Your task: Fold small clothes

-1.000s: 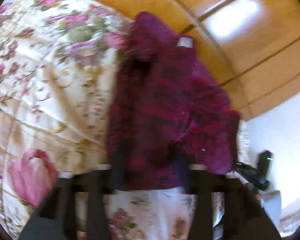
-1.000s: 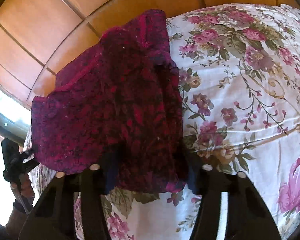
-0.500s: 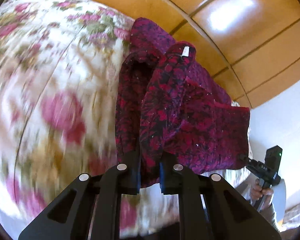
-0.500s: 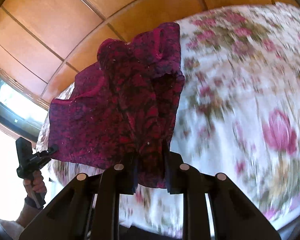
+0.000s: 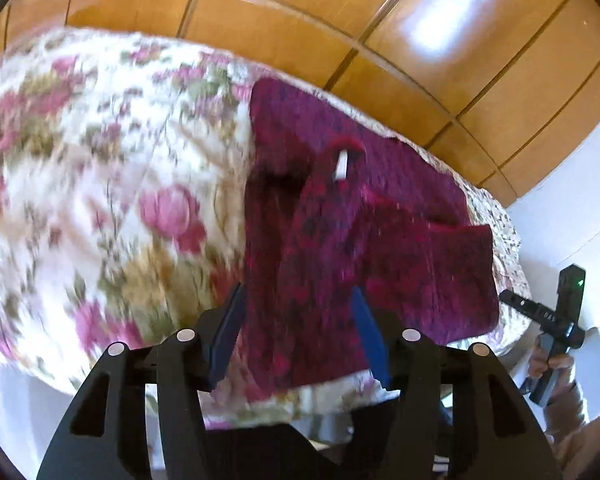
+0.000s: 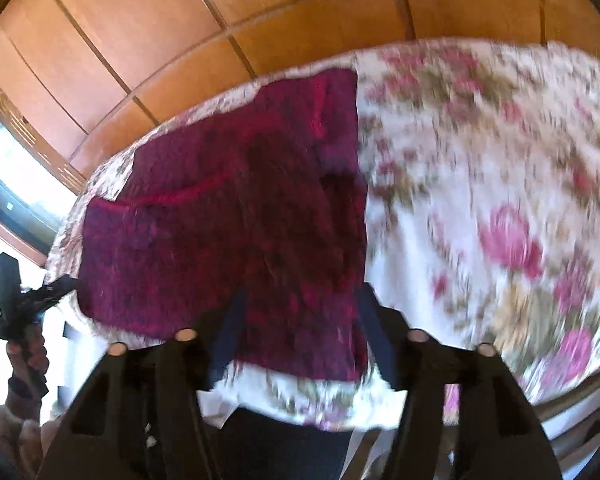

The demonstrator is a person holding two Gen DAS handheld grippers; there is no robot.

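Releasing a fold: maroon knit garment (image 5: 340, 240) lies on the floral bedspread (image 5: 100, 200), its near hem at 6 o'clock between both grippers' blades. Left gripper (image 5: 300, 336) and right gripper (image 6: 300, 336) jaws are opening, pads off the cloth. Next, probably regrip the side edge toward 3 o'clock in the left view and fold across.

The dark red garment (image 5: 340, 240) lies at one end of the floral bed cover (image 5: 100, 184), close to the wooden panel wall (image 5: 300, 20) that blocks the far side. The rest of the cover (image 6: 500, 200) is bare and open to pass over. Each gripper shows beside the garment's outer edge in the other's view.
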